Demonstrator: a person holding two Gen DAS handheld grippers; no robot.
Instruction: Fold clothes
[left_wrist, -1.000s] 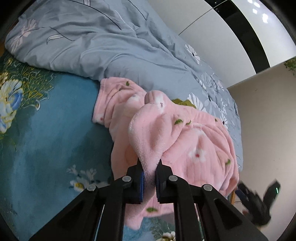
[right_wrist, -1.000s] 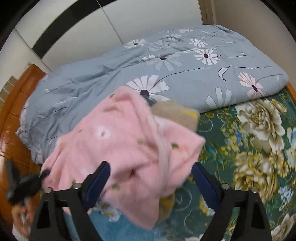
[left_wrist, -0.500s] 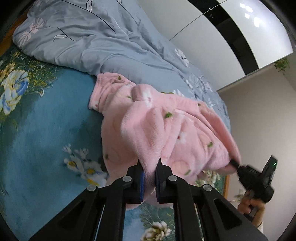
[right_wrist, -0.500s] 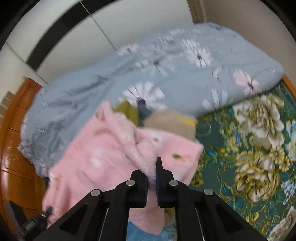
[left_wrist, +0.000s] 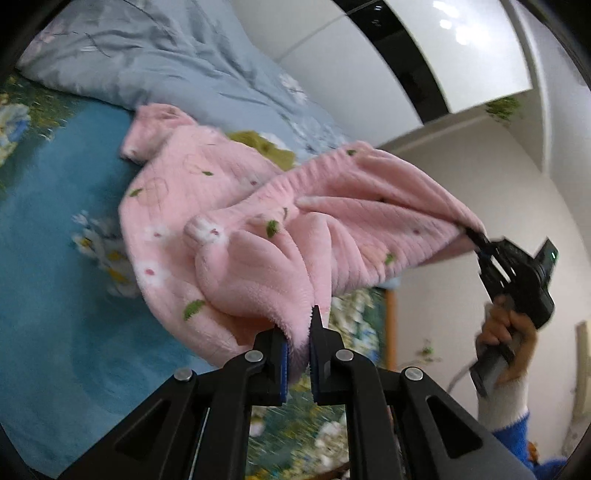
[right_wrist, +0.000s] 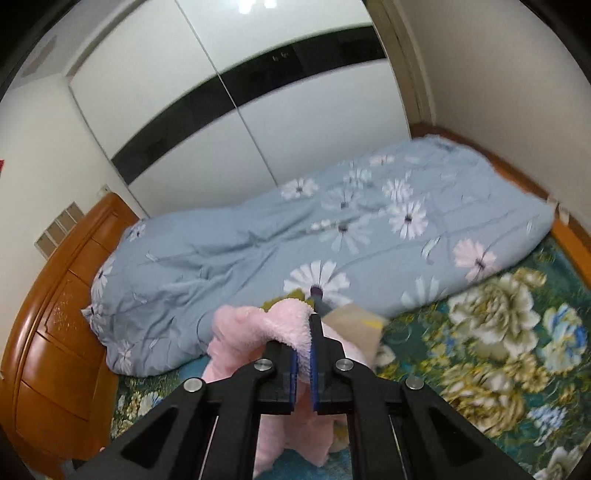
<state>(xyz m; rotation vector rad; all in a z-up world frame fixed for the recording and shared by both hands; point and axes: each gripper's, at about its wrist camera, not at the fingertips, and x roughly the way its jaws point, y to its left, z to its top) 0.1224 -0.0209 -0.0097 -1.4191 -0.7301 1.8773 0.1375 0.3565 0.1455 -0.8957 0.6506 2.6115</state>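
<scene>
A fluffy pink garment (left_wrist: 236, 229) with small flowers and green leaves hangs stretched above the bed. My left gripper (left_wrist: 298, 345) is shut on one edge of it. In the left wrist view my right gripper (left_wrist: 476, 236), held by a hand (left_wrist: 506, 332), is shut on the far corner, raised to the right. From the right wrist view that gripper (right_wrist: 303, 360) pinches a pink fleece (right_wrist: 258, 332) edge. One sleeve end (left_wrist: 147, 129) still lies on the sheet. An olive and a tan cloth (right_wrist: 356, 325) lie under the garment, mostly hidden.
A rumpled grey-blue duvet (right_wrist: 295, 240) with white daisies fills the far side of the bed. The floral teal bedsheet (right_wrist: 498, 332) is bare at the right. A wooden headboard (right_wrist: 55, 314) stands at the left. White wardrobe doors (right_wrist: 221, 92) back the bed.
The right gripper closed on the garment's corner and rose up and away to the right. The pink garment has been lifted and pulled out between both grippers.
</scene>
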